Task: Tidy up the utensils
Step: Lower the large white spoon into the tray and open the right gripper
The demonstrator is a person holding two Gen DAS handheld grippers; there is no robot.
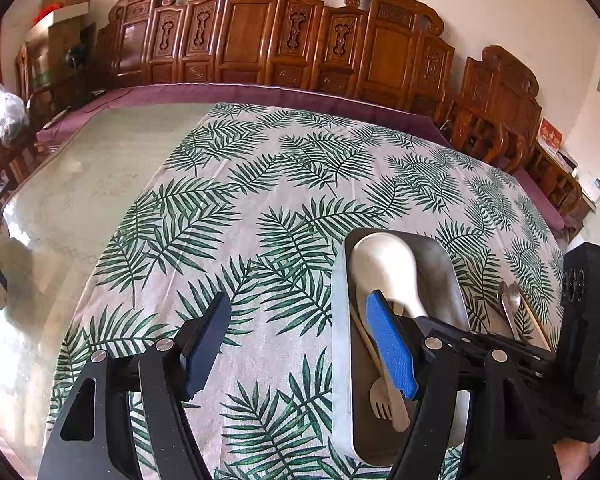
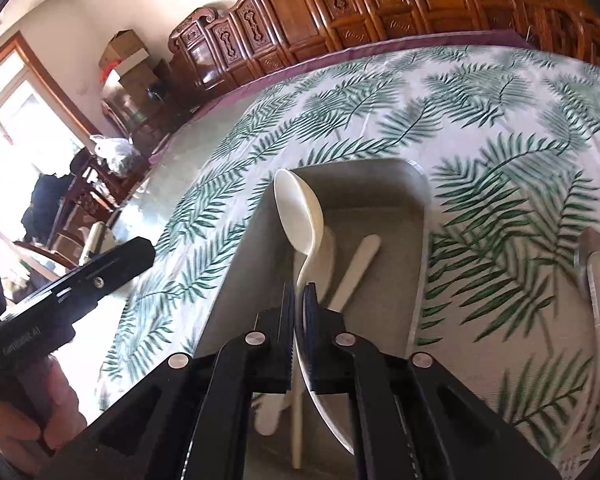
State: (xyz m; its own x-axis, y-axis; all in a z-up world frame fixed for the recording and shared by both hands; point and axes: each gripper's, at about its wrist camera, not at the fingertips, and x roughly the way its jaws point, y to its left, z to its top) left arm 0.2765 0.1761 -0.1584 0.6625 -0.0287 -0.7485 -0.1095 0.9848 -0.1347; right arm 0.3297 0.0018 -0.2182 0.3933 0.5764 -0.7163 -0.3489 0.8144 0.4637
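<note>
The left gripper (image 1: 296, 332) hangs over the leaf-print tablecloth (image 1: 260, 184) with its jaws spread wide and nothing between them; only cloth shows in the gap. Its blue-padded right finger (image 1: 390, 344) reaches over the near left part of the grey metal tray (image 1: 338, 320), which lies just to the right of that gripper. In the tray, under that finger, lie a small pale fork (image 1: 380, 398) with its tines toward the gripper and a pale handle running alongside it.

Further right, the right gripper (image 2: 299, 312) is pressed nearly together on the thin handle of a large cream spoon (image 2: 300, 208). The spoon's bowl stands out ahead of the fingertips, over the tray (image 2: 236, 264), near its left wall, turned on edge in the right wrist view. Just right of the pinching fingertips a flat pale handle (image 2: 358, 268) lies slanted on the tray floor.

Beyond the tray's right wall, on the cloth and well apart from the right gripper, lie metal spoons (image 2: 594, 280) side by side, bowls pointing away. A hand (image 2: 40, 408) holds the left gripper's black body at the lower left of the right wrist view.
</note>
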